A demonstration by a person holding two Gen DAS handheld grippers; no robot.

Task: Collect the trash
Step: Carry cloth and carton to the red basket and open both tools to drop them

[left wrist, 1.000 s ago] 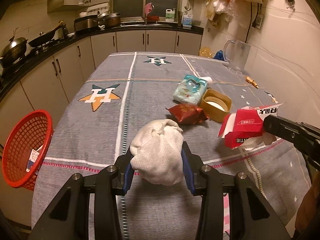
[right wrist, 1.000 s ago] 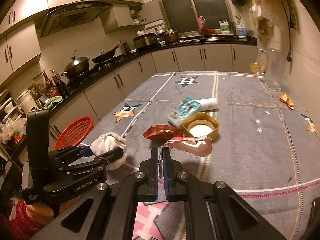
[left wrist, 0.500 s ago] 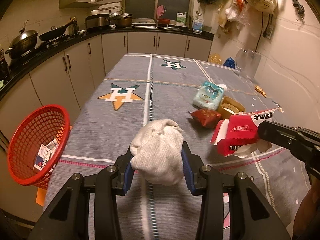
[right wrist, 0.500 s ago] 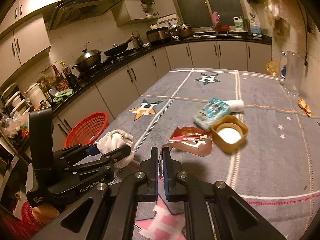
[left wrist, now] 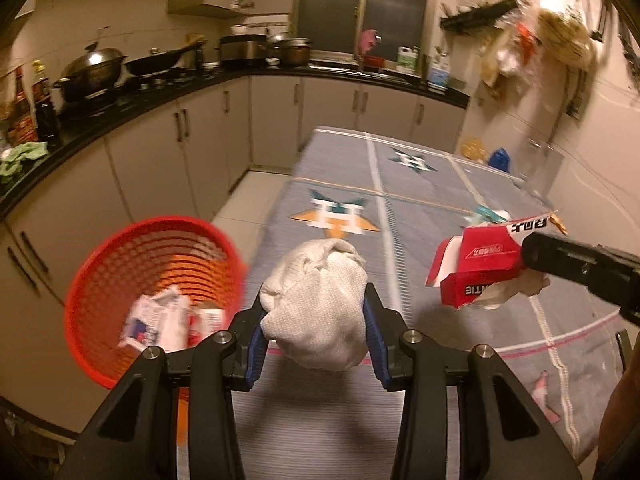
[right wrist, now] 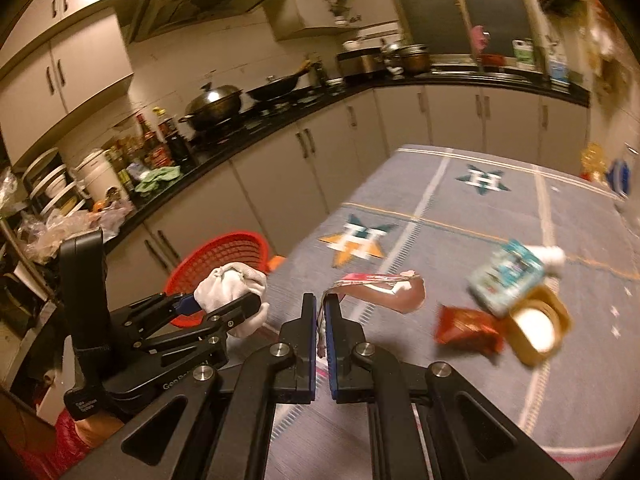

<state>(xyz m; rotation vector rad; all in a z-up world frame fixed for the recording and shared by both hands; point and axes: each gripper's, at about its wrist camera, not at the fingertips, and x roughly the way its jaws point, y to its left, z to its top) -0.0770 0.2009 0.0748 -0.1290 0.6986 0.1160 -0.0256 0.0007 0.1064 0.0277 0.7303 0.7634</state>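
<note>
The left tool [left wrist: 314, 342] is clamped around a crumpled white cloth wad [left wrist: 316, 304], its blue-padded fingers [left wrist: 256, 346] pressing in on both sides. It holds the wad up above the near end of the worktop [left wrist: 420, 208], which is covered in a grey cloth with star patterns. Just off that worktop's left edge, lower down, stands a red mesh basket [left wrist: 120, 264] with a few scraps of packaging already lying at its bottom. The right tool [right wrist: 320, 320] is clenched tight on the torn flap of a red and white carton [left wrist: 480, 268], which hangs in the air beside the wad, not touching it. Farther along the worktop lie a red wrapper [right wrist: 466, 328], a teal packet [right wrist: 506, 280] and a round brown tub [right wrist: 538, 326], close together.
</note>
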